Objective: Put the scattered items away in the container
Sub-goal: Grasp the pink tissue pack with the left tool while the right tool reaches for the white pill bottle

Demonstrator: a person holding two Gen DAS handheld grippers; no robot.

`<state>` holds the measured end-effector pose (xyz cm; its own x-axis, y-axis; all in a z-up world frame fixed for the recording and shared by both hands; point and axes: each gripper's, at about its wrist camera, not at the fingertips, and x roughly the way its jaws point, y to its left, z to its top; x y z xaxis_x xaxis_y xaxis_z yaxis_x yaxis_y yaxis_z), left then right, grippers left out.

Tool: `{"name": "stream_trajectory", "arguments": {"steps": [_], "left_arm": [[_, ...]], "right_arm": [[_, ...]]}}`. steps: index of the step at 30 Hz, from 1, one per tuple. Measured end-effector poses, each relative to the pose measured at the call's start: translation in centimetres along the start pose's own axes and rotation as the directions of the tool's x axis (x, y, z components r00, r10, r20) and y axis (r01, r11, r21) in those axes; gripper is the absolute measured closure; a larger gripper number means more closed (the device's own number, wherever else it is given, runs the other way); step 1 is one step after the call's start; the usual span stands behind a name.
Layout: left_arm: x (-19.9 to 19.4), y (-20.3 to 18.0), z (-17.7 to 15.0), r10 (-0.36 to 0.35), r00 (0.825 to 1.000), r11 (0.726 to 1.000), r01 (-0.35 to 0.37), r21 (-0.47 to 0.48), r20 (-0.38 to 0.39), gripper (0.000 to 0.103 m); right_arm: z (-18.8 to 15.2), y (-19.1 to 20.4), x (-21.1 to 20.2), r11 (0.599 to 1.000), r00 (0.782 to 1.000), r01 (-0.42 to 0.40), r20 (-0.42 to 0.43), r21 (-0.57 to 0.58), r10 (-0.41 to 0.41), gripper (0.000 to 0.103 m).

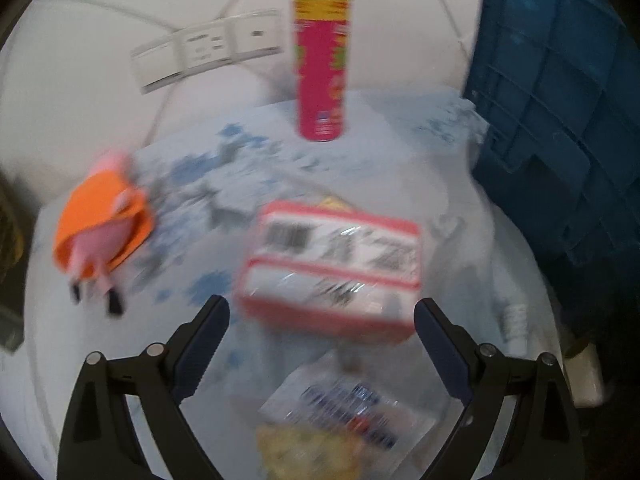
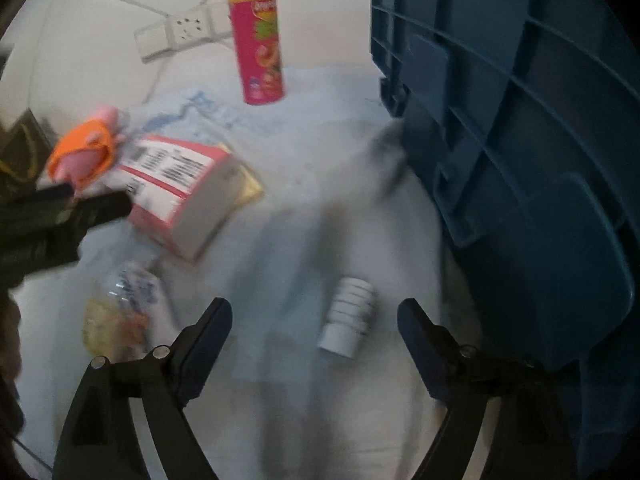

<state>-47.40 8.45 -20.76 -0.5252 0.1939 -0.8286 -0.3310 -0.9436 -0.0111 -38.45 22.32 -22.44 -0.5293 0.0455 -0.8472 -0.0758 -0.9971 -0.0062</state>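
On a pale blue-printed cloth, scattered items lie beside a big blue ribbed plastic crate on the right, the target container. Right gripper fingers spread wide, nothing pinched; a small white ribbed plastic bottle lies on its side between them, not touched as far as blur allows. Left gripper also spread, empty, hovering just short of a pink-and-white film-wrapped tissue pack, with a clear snack bag below the fingers. Tall pink-and-yellow chip can stands upright farther back; orange-and-pink plush pig toy lies at left, well apart from the crate.

Step in hand, likely: right goes for the bottle, left for the tissue pack. To do it well: lower the right so the pads straddle the bottle's ribbed body across its short axis, close gently since it may roll. Left should centre on the pack's narrower side; film is slippery, so squeeze firmly before lifting toward the crate.
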Motion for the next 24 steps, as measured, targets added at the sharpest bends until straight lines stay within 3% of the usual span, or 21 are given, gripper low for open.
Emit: {"name": "stream_trajectory", "arguments": {"steps": [3,6,10,17,24], "left_arm": [[1.9,-1.5,1.0,0.006,1.000,0.999,-0.005,0.039,-0.020,0.001],[3.9,-1.8,1.2,0.120,0.992,0.989,-0.115,0.092,-0.040,0.001],[2.8,1.1,-0.8,0.087,0.996,0.996,-0.086,0.024,-0.027,0.007],[0.8,8.3,-6.2,0.176,0.978,0.980,-0.185,-0.071,-0.114,0.007],[-2.8,12.5,-6.3,0.176,0.982,0.957,-0.187,-0.222,-0.065,0.007]], "right_arm": [[-0.4,0.3,0.2,0.999,1.000,0.031,0.005,-0.020,-0.030,0.011],[-0.4,0.5,0.7,0.999,1.000,0.030,0.001,-0.025,-0.030,0.006],[-0.2,0.6,1.4,1.000,1.000,-0.002,-0.005,-0.020,0.002,0.004],[3.1,2.2,1.6,0.988,0.987,-0.156,0.024,-0.015,0.156,0.006],[7.6,6.8,4.5,0.977,0.980,-0.198,0.001,-0.077,0.199,0.017]]}}
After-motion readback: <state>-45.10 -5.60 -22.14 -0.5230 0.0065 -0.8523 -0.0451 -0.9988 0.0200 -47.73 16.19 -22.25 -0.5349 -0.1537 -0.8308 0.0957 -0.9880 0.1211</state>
